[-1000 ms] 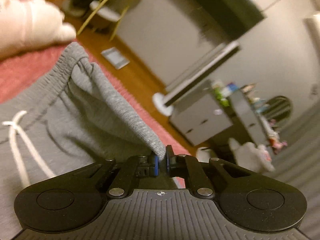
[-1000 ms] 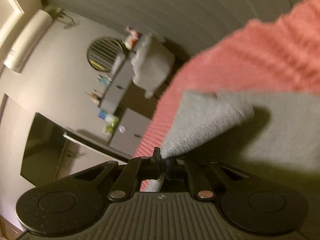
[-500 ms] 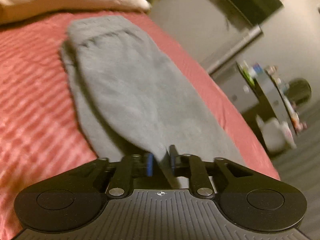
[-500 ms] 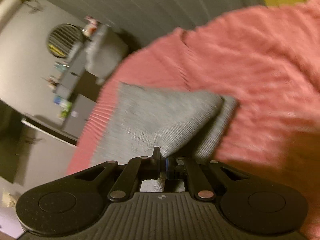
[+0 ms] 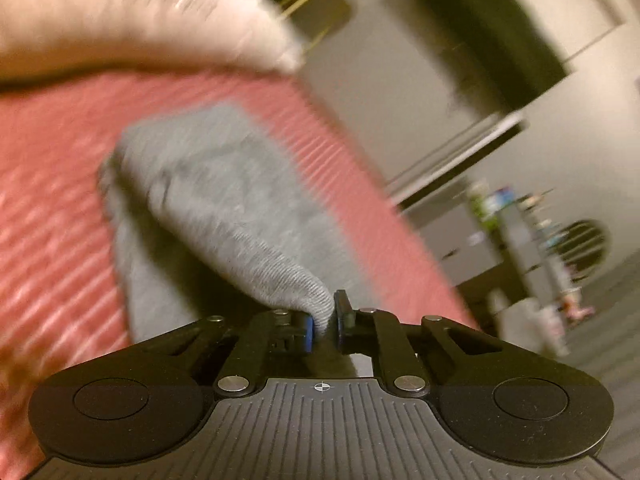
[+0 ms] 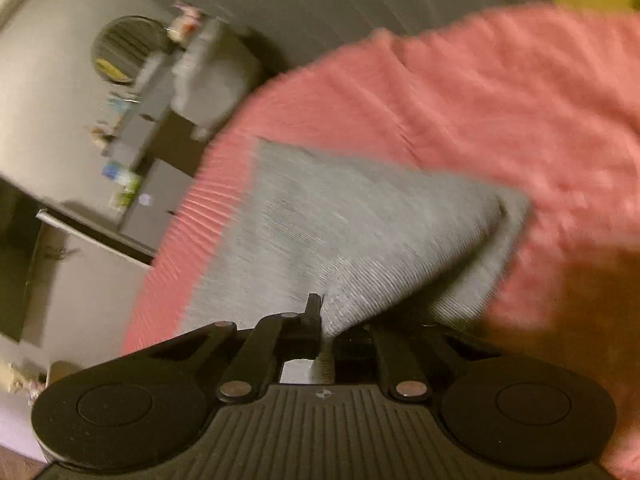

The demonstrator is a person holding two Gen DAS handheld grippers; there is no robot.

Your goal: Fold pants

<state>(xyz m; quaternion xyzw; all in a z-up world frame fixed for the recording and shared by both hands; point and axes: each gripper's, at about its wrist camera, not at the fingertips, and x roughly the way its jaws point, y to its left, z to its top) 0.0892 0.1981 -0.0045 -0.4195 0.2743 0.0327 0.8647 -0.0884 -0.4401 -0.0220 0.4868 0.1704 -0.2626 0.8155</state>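
Observation:
The grey sweatpants (image 5: 224, 200) lie lengthwise on a pink-red ribbed bedspread (image 5: 44, 208). My left gripper (image 5: 323, 320) is shut on a fold of the grey fabric, which rises from the bed to the jaws. In the right wrist view the pants (image 6: 340, 232) spread across the bedspread (image 6: 500, 112). My right gripper (image 6: 326, 320) is shut on an edge of them, and the fabric covers its right finger. Both views are blurred by motion.
A white pillow (image 5: 132, 20) lies at the head of the bed. Past the bed's edge stand a grey dresser (image 5: 472, 232) with small items on top, a round mirror (image 6: 128, 48) and a dark doorway (image 5: 492, 36).
Both grippers have carried the held fabric along the pants, from the drawstring waistband to a view down the folded length. The cloth stays gripped in both. The camera is still swinging.

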